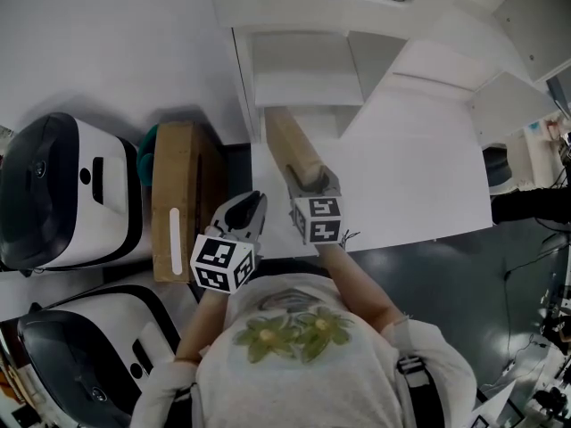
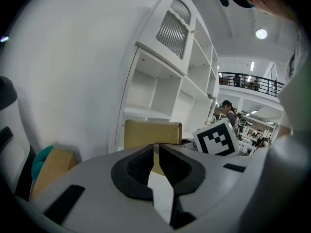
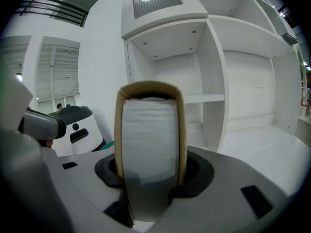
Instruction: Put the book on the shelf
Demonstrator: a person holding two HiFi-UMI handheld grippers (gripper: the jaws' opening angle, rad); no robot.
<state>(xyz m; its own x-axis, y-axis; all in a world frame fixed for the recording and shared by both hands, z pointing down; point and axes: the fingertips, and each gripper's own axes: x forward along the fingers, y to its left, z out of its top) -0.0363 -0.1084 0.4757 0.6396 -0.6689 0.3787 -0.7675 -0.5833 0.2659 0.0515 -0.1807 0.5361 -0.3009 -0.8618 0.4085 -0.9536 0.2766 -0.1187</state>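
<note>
Now, the right gripper (image 3: 150, 171) has its jaws clamped on the thick tan-covered book with white page edges (image 3: 149, 130), one jaw against each cover. The page block faces back at the gripper and the tan spine wraps over the far end. From the head view, that book (image 1: 293, 145) sticks straight out ahead of the gripper, its far end up by the front of the white shelf unit (image 1: 303, 61), close to the left upright of a low compartment; whether it touches the shelf I cannot tell.

Over to the left gripper (image 2: 156, 161): jaws together, nothing between them, sitting just beside the right one.

Further left, a tall brown cardboard box (image 1: 174, 194) stands on the floor against the shelf's side, a teal object (image 1: 147, 141) tucked behind it, and two white-and-black rounded machines (image 1: 62, 190) are parked beyond.
</note>
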